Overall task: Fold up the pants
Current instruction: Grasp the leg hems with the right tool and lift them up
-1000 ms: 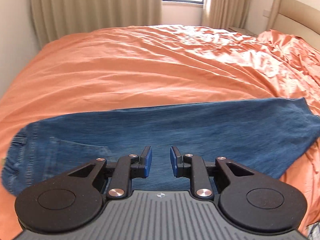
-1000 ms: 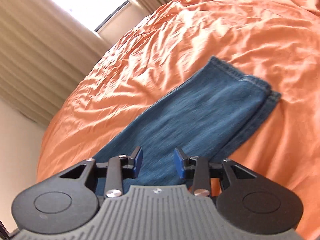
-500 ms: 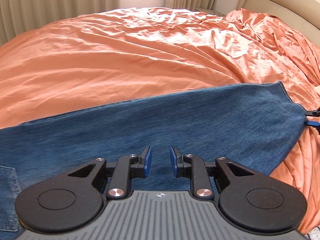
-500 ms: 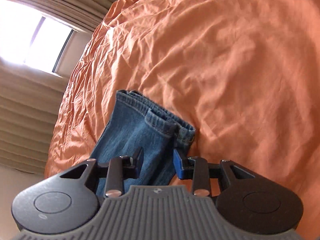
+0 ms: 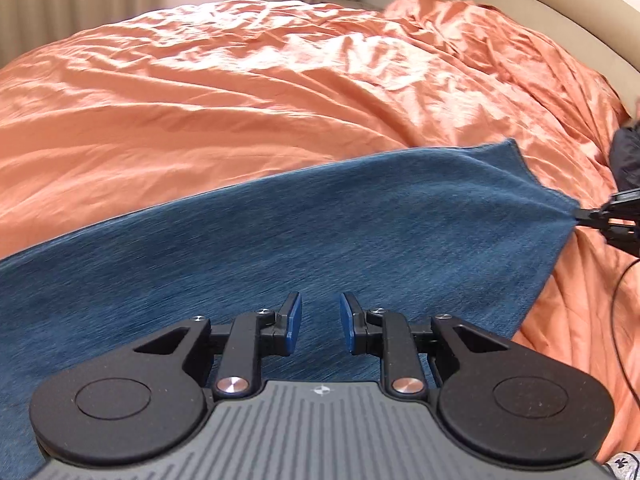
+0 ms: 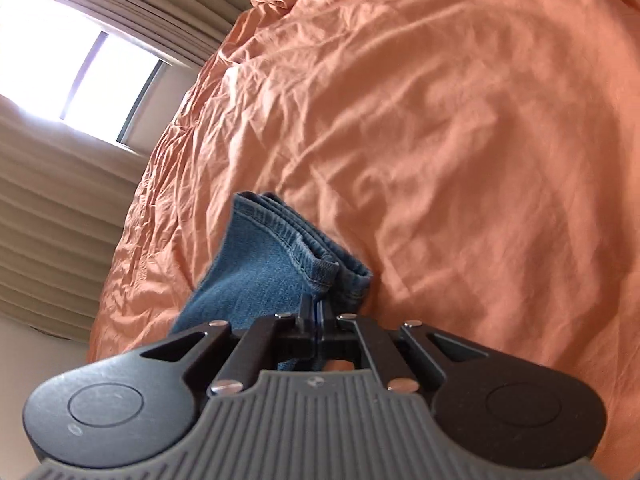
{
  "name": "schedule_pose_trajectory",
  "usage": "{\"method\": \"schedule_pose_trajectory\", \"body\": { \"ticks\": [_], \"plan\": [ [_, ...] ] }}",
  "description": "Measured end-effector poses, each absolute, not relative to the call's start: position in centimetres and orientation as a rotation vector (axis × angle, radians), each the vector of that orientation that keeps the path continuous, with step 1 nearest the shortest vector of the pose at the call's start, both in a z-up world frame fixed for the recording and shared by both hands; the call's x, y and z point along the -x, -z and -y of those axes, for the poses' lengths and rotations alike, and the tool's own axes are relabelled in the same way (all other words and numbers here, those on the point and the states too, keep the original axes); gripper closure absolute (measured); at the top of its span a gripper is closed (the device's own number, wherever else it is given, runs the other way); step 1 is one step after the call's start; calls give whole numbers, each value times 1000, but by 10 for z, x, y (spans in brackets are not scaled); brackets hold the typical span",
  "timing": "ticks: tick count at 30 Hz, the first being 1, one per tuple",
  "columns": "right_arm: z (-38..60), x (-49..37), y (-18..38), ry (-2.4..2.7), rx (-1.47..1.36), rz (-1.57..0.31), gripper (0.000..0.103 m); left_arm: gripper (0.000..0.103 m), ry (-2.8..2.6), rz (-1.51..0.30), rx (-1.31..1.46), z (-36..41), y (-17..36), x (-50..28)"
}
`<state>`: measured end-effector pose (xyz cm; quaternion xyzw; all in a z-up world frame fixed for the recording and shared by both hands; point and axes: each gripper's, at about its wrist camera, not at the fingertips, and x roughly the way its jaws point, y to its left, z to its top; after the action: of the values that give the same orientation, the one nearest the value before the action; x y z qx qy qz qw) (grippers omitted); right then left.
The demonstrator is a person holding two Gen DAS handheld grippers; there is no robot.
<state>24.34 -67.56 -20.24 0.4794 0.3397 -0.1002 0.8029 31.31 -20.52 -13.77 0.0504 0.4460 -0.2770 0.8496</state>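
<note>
I see the blue denim pants (image 5: 360,232) stretched across the bed's rumpled orange sheet (image 5: 240,92). My right gripper (image 6: 319,314) is clamped on the stacked leg hems (image 6: 320,264). My left gripper (image 5: 320,322) hovers above the denim, fingers apart. Beige curtains (image 6: 52,200) flank a bright window (image 6: 76,64).

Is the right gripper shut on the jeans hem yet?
Shut. The right gripper has its jaws pressed together on the jeans at the hem corner; the left gripper hangs open.
</note>
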Motion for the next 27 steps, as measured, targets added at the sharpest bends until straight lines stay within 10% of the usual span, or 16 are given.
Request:
{"method": "schedule_pose_trajectory", "body": {
  "ticks": [4, 8, 11, 17, 19, 27],
  "plan": [
    [675, -237, 207, 199, -1030, -713, 102, 70, 613, -938, -135, 226, 140, -323],
    [676, -227, 205, 166, -1048, -707, 67, 69, 614, -935, -135, 241, 146, -343],
    [679, -228, 219, 140, -1128, -711, 67, 68, 604, -942, -104, 248, 150, -360],
    [684, -243, 241, 101, -1230, -640, 71, 68, 588, -946, -26, 243, 150, -386],
    [683, -245, 237, 111, -1209, -631, 98, 68, 582, -955, -25, 241, 151, -392],
    [672, -252, 194, 112, -1013, -604, 102, 71, 558, -996, -59, 255, 174, -425]
  ]
}}
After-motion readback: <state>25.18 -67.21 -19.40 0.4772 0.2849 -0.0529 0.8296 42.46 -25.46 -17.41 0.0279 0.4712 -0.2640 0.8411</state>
